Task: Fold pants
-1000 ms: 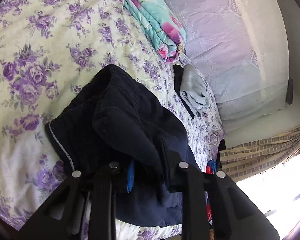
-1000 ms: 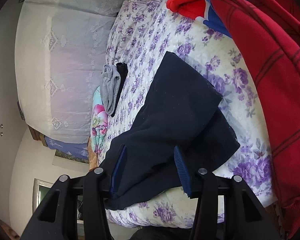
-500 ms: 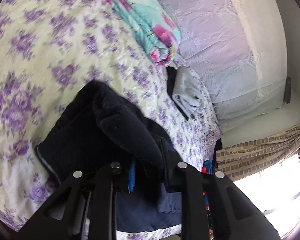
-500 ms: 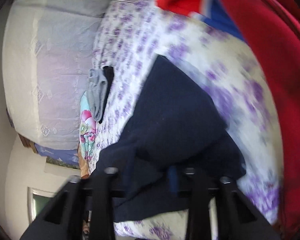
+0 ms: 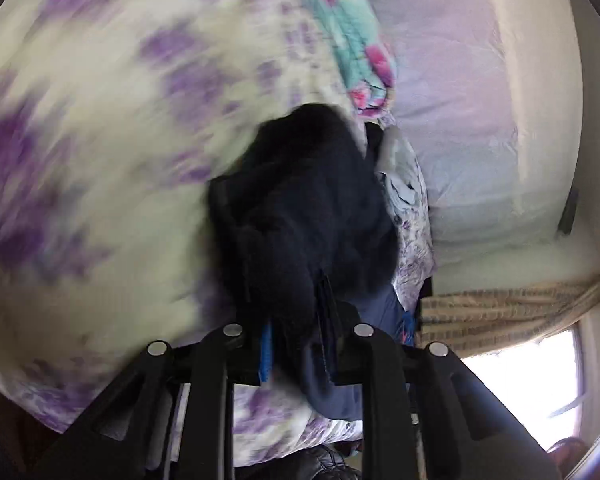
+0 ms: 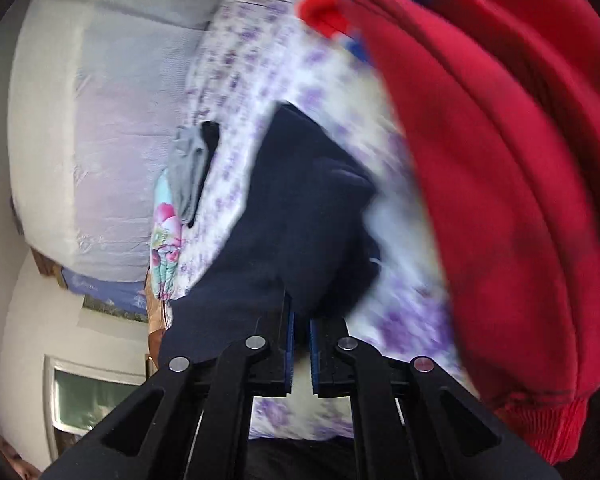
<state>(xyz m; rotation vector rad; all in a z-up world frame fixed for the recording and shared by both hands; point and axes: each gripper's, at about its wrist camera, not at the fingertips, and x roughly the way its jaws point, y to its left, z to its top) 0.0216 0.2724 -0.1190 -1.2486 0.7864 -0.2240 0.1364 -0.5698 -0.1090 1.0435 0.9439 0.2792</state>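
Left gripper (image 5: 294, 346): jaws closed on a thick bunch of the pants (image 5: 304, 208). Dark navy cloth is pinched between the blue pads and rises in a heap straight ahead of the jaws, over the bed (image 5: 100, 160).

Right gripper (image 6: 299, 334): jaws nearly together, clamped on an edge of the pants (image 6: 296, 216). The cloth runs from between the pads forward and up across the flowered sheet, and another flap hangs off to the left of the left finger.

Hard to make out: both views are smeared by motion, worst on the sheet in the left wrist view. Which part of the pants each gripper holds (waist or leg) cannot be told. The lower part of the cloth is hidden behind the gripper bodies in both views.

Surroundings: a folded grey garment (image 6: 190, 168) lies on the bed beyond the pants, near the far edge, with a dark item beside it. A rolled teal and pink quilt (image 5: 352, 40) lies further along that edge. A red knitted garment (image 6: 520, 200) fills the right side of the right wrist view, close to the pants, with blue and red cloth (image 6: 328, 4) behind it. A pale cover (image 5: 460, 100) lies beyond the bed; a striped curtain (image 5: 500, 304) hangs beside a bright window (image 5: 532, 376).
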